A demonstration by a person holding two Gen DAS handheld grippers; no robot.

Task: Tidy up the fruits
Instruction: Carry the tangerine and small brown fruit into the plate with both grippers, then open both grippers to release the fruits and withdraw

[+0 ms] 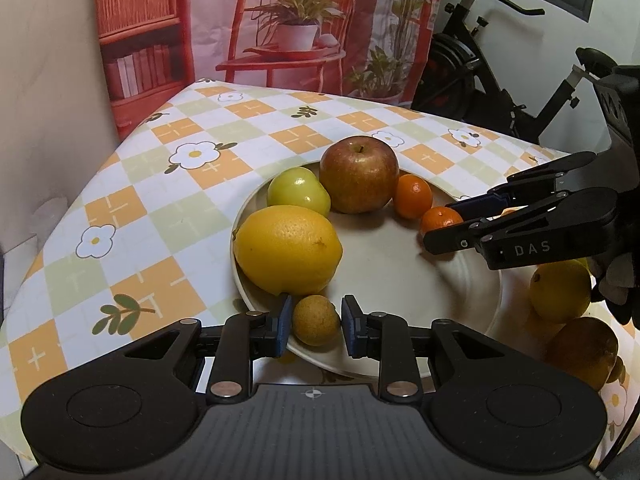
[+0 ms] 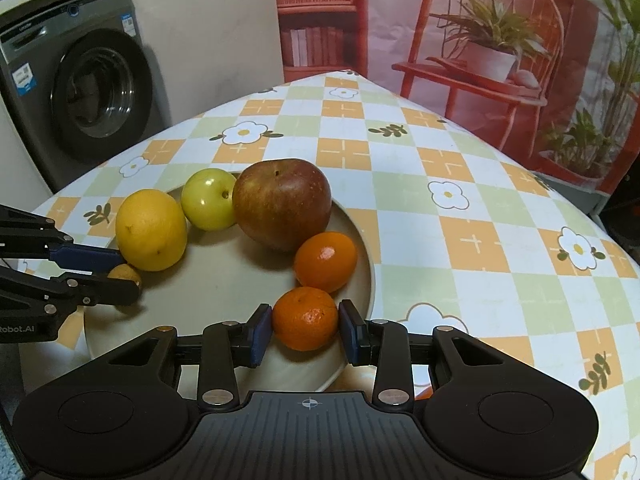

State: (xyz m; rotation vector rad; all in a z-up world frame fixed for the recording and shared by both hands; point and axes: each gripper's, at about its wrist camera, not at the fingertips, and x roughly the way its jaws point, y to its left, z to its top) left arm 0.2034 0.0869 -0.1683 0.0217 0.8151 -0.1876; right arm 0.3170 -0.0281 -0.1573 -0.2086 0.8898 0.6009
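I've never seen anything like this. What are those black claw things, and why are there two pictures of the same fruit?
Those black claws are grabbing tools. A person holds one in each hand, and each has a small camera looking along its two fingers. So one picture comes from the left gripper, the other from the right gripper, and each can see the other reaching in from the side.

On the checked tablecloth sits a plate with a ring of fruit: a lemon, a green apple, a red apple and an orange.

The left gripper sits around a small brownish fruit. The right one squeezes a second orange at the plate's edge.
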